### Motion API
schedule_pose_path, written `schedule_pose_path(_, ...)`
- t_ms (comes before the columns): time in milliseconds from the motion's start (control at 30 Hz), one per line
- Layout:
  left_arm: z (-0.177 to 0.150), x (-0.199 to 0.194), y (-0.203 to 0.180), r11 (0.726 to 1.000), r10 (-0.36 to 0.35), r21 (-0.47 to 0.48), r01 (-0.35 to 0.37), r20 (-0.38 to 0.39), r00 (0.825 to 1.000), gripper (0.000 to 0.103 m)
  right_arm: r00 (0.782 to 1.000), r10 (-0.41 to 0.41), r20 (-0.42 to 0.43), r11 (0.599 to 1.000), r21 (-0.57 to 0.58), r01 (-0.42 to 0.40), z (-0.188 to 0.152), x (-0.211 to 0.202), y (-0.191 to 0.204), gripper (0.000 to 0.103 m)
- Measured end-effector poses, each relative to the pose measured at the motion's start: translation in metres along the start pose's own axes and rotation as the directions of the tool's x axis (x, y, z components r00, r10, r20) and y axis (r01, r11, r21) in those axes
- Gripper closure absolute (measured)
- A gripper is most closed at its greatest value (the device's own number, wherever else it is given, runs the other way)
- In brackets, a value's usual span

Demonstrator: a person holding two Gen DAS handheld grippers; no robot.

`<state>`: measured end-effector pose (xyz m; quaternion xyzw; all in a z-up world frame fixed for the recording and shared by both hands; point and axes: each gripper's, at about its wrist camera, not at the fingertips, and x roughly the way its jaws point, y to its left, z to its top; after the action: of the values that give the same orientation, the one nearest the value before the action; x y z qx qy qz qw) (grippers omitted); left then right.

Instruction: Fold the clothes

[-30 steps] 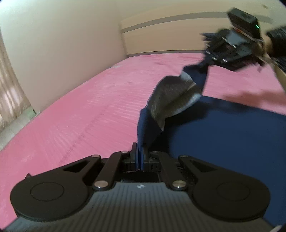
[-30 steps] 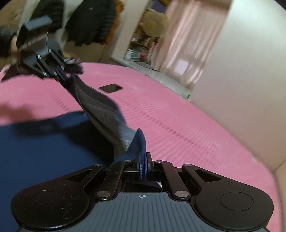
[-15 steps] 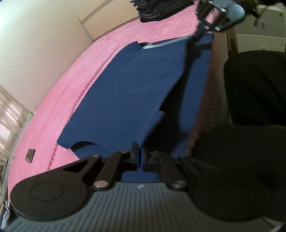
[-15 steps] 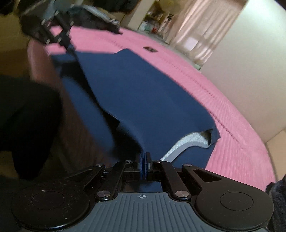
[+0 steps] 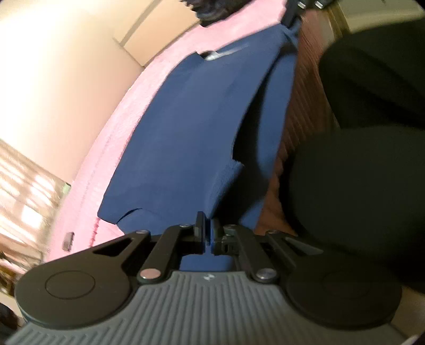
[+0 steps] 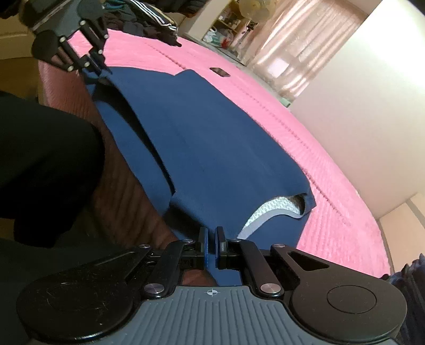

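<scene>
Navy fabric sits clamped between the jaws of the left tool [image 5: 208,233]; the right tool [image 6: 211,248] likewise grips the shirt [image 6: 212,138] near its grey-lined collar [image 6: 276,209]. Most of the shirt lies flat on the pink bed [image 6: 332,185], with its near edge hanging over the bed's side. Black-clothed legs [image 5: 358,172] stand beside that edge. Farther off, a small dark phone [image 6: 220,71] rests on the bed, apart from the shirt. Dark clothes [image 6: 148,24] are piled at the far end.
</scene>
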<state>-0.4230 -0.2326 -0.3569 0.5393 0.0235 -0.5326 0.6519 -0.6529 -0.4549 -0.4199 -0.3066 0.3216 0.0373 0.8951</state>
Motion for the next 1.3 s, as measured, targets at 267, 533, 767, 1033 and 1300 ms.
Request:
schedule_pose_path(267, -0.002, -0.007, -0.013, 0.997, 0.072, 0.032, -0.072, 0.001, 0.997, 0.085, 1.000, -0.005, -0.023, 1.000, -0.004, 0.005, -0.010, -0.003, 0.008, 0.102)
schedule_pose_path(533, 0.007, -0.004, -0.023, 0.999, 0.031, 0.028, -0.031, 0.027, 0.999, 0.078, 0.998, -0.055, -0.015, 0.998, 0.008, 0.055, -0.013, -0.007, 0.009, 0.038)
schedule_pose_path(767, 0.007, -0.007, -0.021, 1.000, 0.022, 0.000, -0.022, 0.028, 0.999, 0.078, 0.999, -0.045, 0.007, 0.999, 0.021, 0.045, -0.009, -0.009, 0.004, 0.029)
schedule_pose_path(1033, 0.001, -0.014, -0.019, 0.999, 0.033, -0.008, -0.033, 0.033, 0.999, 0.078, 1.000, -0.024, 0.016, 1.000, 0.021, 0.024, -0.008, -0.016, 0.006, 0.029)
schedule_pose_path(1300, 0.006, -0.012, -0.027, 0.998, 0.044, 0.045, -0.047, 0.058, 0.997, 0.078, 1.000, -0.020, -0.004, 0.979, -0.202, 0.018, 0.001, -0.006, 0.020, 0.049)
